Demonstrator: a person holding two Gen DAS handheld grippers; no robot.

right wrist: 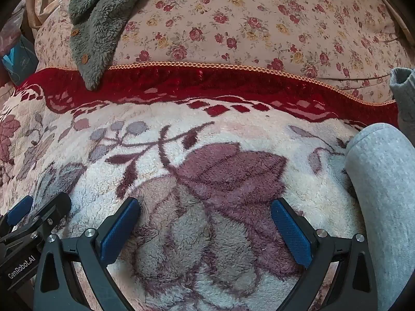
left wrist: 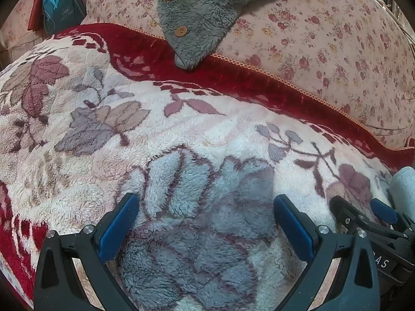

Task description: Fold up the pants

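While both claws hang angled down over the fleece blanket [left wrist: 103, 119], neither has anything btw its pads. Left wrist view: left gripper [left wrist: 206, 226] spread wide, blue pads at lower left & lower right of frame, only the blanket's blue-grey leaf print btw them. Right wrist view: right gripper [right wrist: 205, 226] likewise spread wide, over a maroon leaf print, nothing pinched. Pants [right wrist: 384, 194]: light grey knit, a rounded roll or fold at right edge of right wrist view, running from mid-right down to lower right corner; lies just beside the right claw's right-hand finger, outside the jaws, can't tell if it touches. A darker grey ribbed cuff [right wrist: 403, 90] shows above it at right edge; can't tell if part of same garment. In left wrist view the pants show only as a pale grey sliver at far right edge [left wrist: 403, 189], beyond the right gripper, which pokes in at lower right there; well apart from left claw's pads. Left gripper also shows at lower left of right wrist view, so the two sit side by side. Upper frame in both views: blanket's red border w/ gold trim, then a floral quilt [right wrist: 259, 26], w/ a grey fuzzy garment [left wrist: 205, 15] w/ wooden buttons draped on it, tip reaching the red border. Teal gift bag [left wrist: 62, 13] at upper left of left wrist view.
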